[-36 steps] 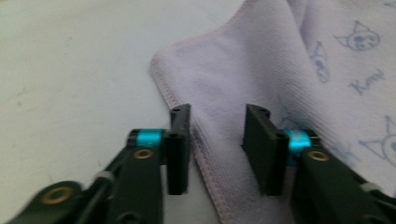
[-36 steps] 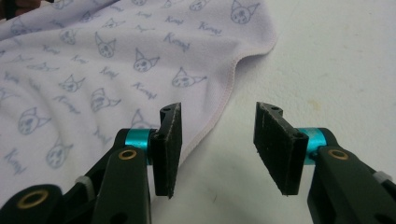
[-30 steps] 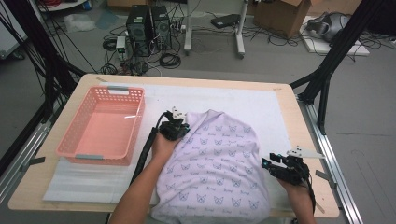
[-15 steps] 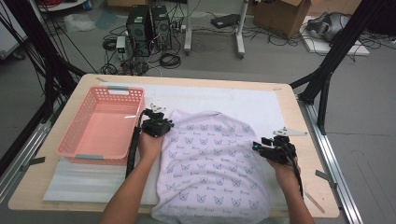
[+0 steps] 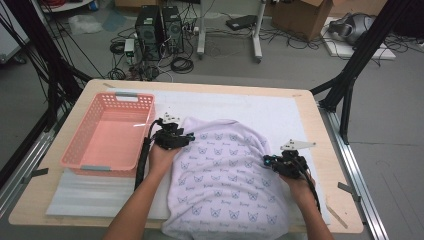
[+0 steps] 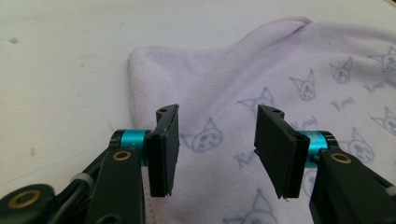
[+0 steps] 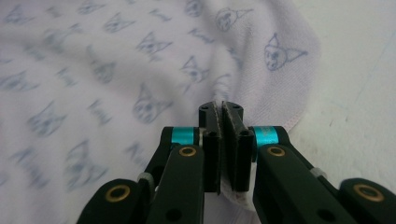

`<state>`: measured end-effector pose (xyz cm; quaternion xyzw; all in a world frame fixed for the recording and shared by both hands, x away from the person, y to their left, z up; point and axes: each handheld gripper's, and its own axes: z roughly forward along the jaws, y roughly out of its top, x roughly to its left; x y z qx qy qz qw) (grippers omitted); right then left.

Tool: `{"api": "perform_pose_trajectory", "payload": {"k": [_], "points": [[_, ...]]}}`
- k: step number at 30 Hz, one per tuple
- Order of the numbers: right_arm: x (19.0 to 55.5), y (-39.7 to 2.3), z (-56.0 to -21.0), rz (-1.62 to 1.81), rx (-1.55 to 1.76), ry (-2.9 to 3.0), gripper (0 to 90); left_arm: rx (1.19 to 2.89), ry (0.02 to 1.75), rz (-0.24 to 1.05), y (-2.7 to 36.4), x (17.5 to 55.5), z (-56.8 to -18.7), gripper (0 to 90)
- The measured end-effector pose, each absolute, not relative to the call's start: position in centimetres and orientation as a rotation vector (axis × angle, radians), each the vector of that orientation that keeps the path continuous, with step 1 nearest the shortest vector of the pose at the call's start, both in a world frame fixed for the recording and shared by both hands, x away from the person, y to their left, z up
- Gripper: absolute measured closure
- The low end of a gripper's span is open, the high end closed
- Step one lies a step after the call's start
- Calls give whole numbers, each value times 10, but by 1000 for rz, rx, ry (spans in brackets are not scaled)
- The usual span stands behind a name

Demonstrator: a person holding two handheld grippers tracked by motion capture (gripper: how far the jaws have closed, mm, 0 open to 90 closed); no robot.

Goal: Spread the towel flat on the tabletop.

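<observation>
Both hands slid left since earlier. L gripper (image 6: 217,149) jaws just opened, half apart over towel (image 5: 225,185), holding nothing. R gripper (image 7: 224,140) just closed, pinching towel's edge on table (image 5: 310,107). Risk: one-sided pull bunches it, thin pinch slips.

A pale lilac towel (image 5: 227,185) printed all over with small blue-grey cat faces and little words lies spread on the table's white mat, its near end hanging over the table's front edge. Its far edge runs in a rounded hump with soft folds, and the far left corner (image 6: 140,58) lies flat on the mat with its stitched hem showing. On the right side a pinch of the fabric (image 7: 223,91) is drawn up into a small ridge near the hem.
</observation>
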<state>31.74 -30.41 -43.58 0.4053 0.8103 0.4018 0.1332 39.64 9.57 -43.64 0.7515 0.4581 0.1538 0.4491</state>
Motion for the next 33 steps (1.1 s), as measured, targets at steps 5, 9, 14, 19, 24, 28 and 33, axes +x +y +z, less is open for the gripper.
{"api": "perform_pose_trajectory", "payload": {"k": [5, 9, 14, 19, 24, 28, 33], "points": [[302, -317, -438, 1178, 1150, 2399, 753, 1845, 1087, 345, 95, 396, -437, 503], [306, -329, -430, 1270, 1222, 2244, 645, 1840, 1058, 352, 94, 395, -435, 490], [336, -334, -420, 1158, 1294, 2152, 690, 1846, 1061, 349, 94, 395, -436, 485], [369, -325, -422, 1143, 1325, 2168, 678, 1858, 1063, 352, 96, 395, -436, 483], [387, -297, -428, 1125, 1263, 2277, 545, 1856, 1066, 344, 96, 394, -436, 482], [393, -290, -432, 1021, 1271, 2333, 865, 1865, 1071, 346, 97, 394, -435, 482], [385, -303, -414, 1028, 1245, 2174, 872, 1843, 1081, 374, 103, 390, -439, 495]]}}
